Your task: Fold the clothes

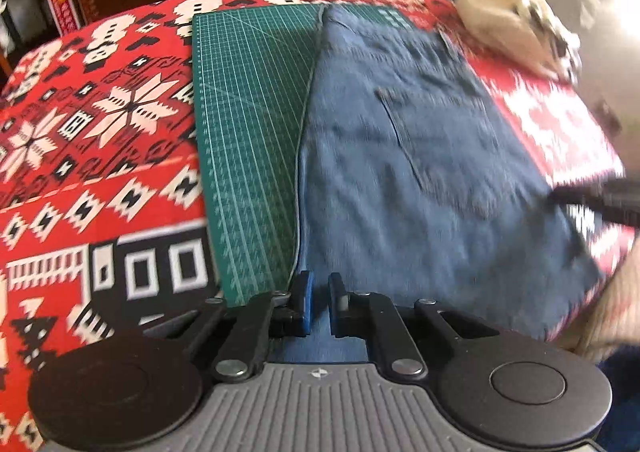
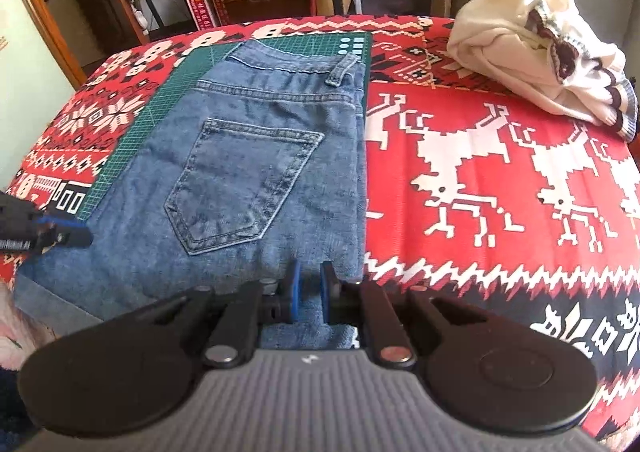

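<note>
Gripping the near hem | both claws, left gripper (image 1: 319,294) and right gripper (image 2: 311,284), narrowly parted over folded jeans (image 2: 256,172) lying on the cutting mat (image 1: 248,156); pinch unclear | you are lifting evenly, keeping corners level.

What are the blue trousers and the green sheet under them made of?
The jeans look like washed denim: faded blue weave, contrast-stitched back pocket, belt loop. The green mat looks like a matte vinyl or rubber cutting mat, judging by its printed white grid; exact material unclear.
</note>
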A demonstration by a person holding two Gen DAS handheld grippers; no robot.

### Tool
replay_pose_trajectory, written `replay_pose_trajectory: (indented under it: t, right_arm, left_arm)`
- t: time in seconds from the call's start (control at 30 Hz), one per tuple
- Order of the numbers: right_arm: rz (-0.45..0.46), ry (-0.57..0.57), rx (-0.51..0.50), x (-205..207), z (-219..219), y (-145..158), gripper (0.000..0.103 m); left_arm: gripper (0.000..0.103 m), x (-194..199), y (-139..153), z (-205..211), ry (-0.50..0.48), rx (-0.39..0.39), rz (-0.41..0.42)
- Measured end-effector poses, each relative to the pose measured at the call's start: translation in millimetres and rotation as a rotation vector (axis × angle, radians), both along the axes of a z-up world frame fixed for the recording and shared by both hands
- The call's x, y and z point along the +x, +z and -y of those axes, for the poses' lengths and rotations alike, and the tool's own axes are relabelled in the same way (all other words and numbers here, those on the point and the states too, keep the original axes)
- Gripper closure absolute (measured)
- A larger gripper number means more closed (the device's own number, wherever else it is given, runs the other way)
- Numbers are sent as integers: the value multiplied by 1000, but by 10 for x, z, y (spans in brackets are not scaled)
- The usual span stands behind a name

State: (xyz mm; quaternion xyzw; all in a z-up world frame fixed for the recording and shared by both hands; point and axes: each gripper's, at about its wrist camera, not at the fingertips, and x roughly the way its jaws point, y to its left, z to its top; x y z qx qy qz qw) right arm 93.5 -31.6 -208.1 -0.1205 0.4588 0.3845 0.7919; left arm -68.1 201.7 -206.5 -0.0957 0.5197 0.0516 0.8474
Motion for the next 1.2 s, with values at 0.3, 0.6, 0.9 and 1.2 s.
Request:
replay_pose_trajectory:
  t: [0.3, 0.6, 0.9, 1.2]
  right_arm:
    - [3, 9, 1, -57, -26, 27, 93]
    - [-14, -15, 9, -39, 69, 31, 93]
    - [-21, 7, 12, -64, 47, -23, 92]
    - [28, 81, 22, -206, -243, 40, 92]
  left_arm:
    - [93, 406, 196, 56, -2, -70, 117]
    - [93, 772, -80, 184, -15, -94, 73]
    - [93, 158, -56, 366, -81, -107, 1]
    - [93, 304, 71, 472, -81, -143, 60]
